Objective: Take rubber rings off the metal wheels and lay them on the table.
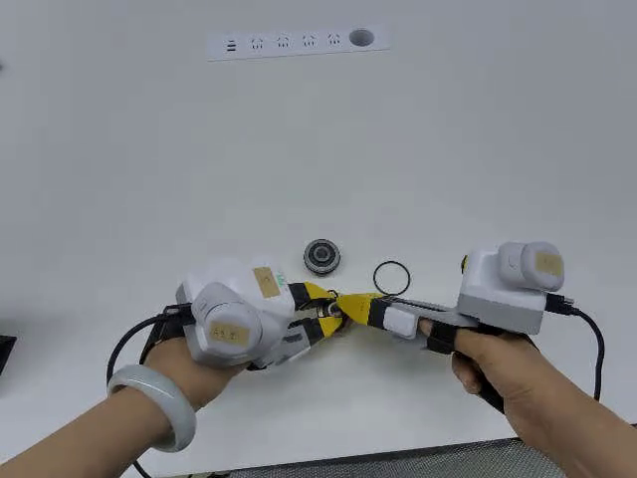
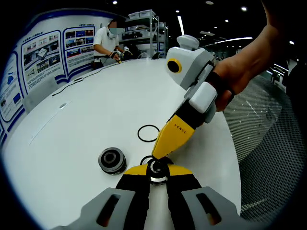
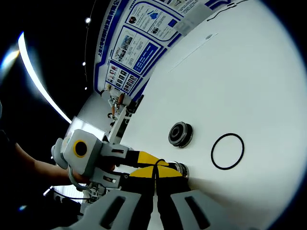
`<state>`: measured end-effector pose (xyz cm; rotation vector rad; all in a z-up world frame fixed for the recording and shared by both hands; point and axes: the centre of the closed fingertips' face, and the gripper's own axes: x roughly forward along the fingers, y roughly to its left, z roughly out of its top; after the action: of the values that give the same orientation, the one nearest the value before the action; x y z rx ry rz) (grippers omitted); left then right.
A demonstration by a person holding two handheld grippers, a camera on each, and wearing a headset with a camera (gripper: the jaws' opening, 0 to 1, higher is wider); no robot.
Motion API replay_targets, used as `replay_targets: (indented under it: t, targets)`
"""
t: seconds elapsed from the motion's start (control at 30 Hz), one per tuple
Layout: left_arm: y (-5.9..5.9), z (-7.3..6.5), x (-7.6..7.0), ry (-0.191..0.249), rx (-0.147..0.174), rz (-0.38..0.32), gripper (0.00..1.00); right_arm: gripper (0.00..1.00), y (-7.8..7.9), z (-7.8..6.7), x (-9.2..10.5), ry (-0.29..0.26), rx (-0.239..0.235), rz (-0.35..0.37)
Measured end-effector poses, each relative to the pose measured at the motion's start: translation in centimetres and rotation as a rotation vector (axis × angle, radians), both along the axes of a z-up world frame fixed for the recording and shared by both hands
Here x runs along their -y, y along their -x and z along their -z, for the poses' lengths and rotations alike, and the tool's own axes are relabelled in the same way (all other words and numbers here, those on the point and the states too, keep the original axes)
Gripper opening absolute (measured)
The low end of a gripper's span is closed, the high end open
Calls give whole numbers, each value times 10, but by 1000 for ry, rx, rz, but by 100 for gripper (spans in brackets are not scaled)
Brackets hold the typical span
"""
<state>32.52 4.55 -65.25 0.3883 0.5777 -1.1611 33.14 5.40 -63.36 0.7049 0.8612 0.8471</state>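
Near the bench (image 1: pixel 448 149) front edge our left gripper (image 1: pixel 326 317) clamps the metal wheel (image 2: pixel 156 170) and our right gripper (image 2: pixel 160 152), jaws closed, pinches its rubber ring (image 3: pixel 157 164); if that pinch slips we risk the ring snapping back.

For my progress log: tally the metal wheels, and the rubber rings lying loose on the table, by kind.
Metal wheels: 2, one on the table at, one in the left gripper at
Loose rubber rings: 1
Total: 3
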Motion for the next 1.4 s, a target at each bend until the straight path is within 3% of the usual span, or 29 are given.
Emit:
replay_targets:
  t: [0.5, 0.67, 0.77, 0.93, 1.4]
  targets:
    - [1, -1, 1, 2, 9, 0, 13, 2, -2, 6, 9, 18, -11, 26]
    - [1, -8, 2, 35, 6, 1, 8, 2, -2, 8, 11, 25, -15, 32]
    - [-1, -10, 0, 45, 13, -13, 17, 2, -2, 10, 12, 30, -17, 31]
    - [-2, -14, -5, 61, 17, -23, 20, 2, -2, 10, 12, 31, -19, 33]
    - [-4, -9, -19, 46, 16, -62, 38, 2, 0, 3, 8, 13, -15, 30]
